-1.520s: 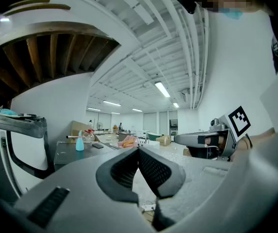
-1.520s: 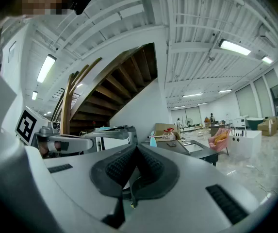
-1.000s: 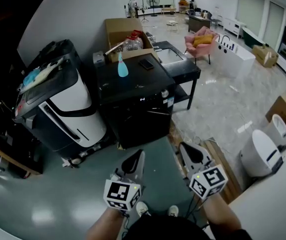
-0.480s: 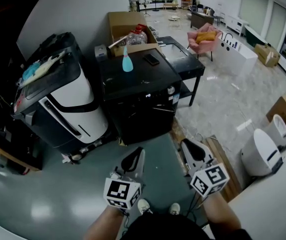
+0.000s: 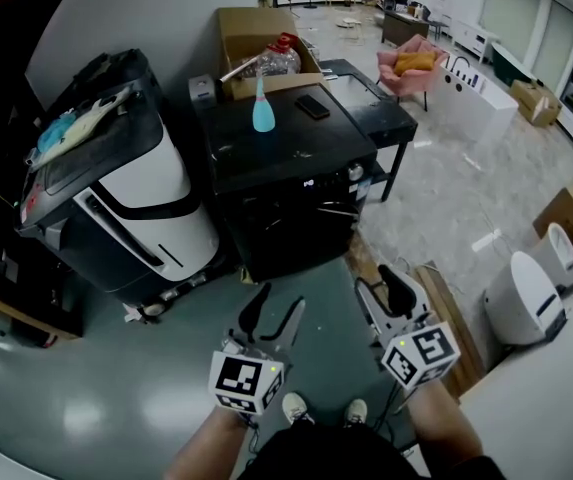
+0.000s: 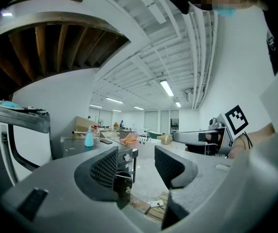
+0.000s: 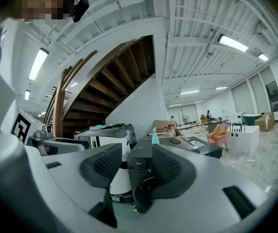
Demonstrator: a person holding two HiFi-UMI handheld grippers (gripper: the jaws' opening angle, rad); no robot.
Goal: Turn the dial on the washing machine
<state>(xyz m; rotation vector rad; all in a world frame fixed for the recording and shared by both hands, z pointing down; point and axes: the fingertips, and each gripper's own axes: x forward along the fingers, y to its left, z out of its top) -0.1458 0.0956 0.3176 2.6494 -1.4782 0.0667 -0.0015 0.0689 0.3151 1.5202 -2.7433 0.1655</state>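
Note:
The black washing machine (image 5: 284, 193) stands ahead of me on the floor, its small pale dial (image 5: 354, 172) at the right end of the front panel. In the left gripper view the dial (image 6: 126, 157) shows far off between the jaws. Both grippers hang in the air well short of the machine. My left gripper (image 5: 278, 304) has its jaws opening with nothing between them. My right gripper (image 5: 378, 281) is also opening and empty. The right gripper view looks at the washing machine (image 7: 139, 160) from a distance.
A blue spray bottle (image 5: 263, 109) and a phone (image 5: 313, 108) lie on the machine's top. A cardboard box (image 5: 254, 38) sits behind it, a white and black appliance (image 5: 136, 203) to its left, a black table (image 5: 378, 113) to its right. A white bin (image 5: 524, 308) stands at far right.
Both grippers' jaws have gone from shut to spread apart. The washing machine now sits a little closer and lower in the head view.

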